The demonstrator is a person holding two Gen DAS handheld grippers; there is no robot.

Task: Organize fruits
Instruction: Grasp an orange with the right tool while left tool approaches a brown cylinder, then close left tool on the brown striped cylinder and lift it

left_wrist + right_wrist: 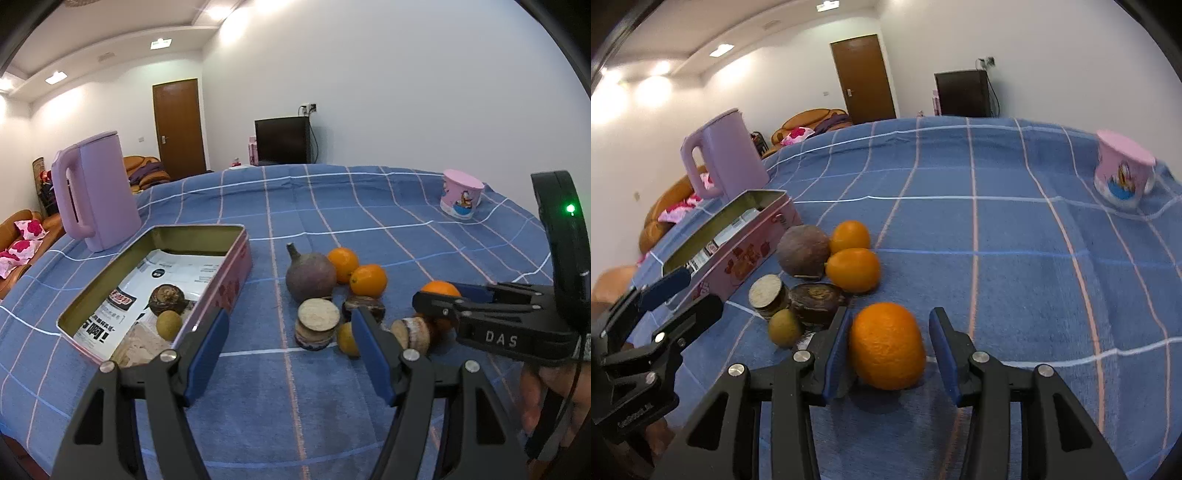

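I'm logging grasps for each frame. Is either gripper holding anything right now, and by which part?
Nothing is held. The right gripper is open around the round orange fruit on the tablecloth, pads flanking its sides without clamping. The left gripper is open and empty.

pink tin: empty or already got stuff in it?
Not empty. The open pink tin holds a printed sheet, a green-yellow fruit and a brown one.

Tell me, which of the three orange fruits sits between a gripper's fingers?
The lone round orange fruit, between the open blue pads of the right gripper. The other two oranges touch each other farther off, beside the dull purple round fruit.
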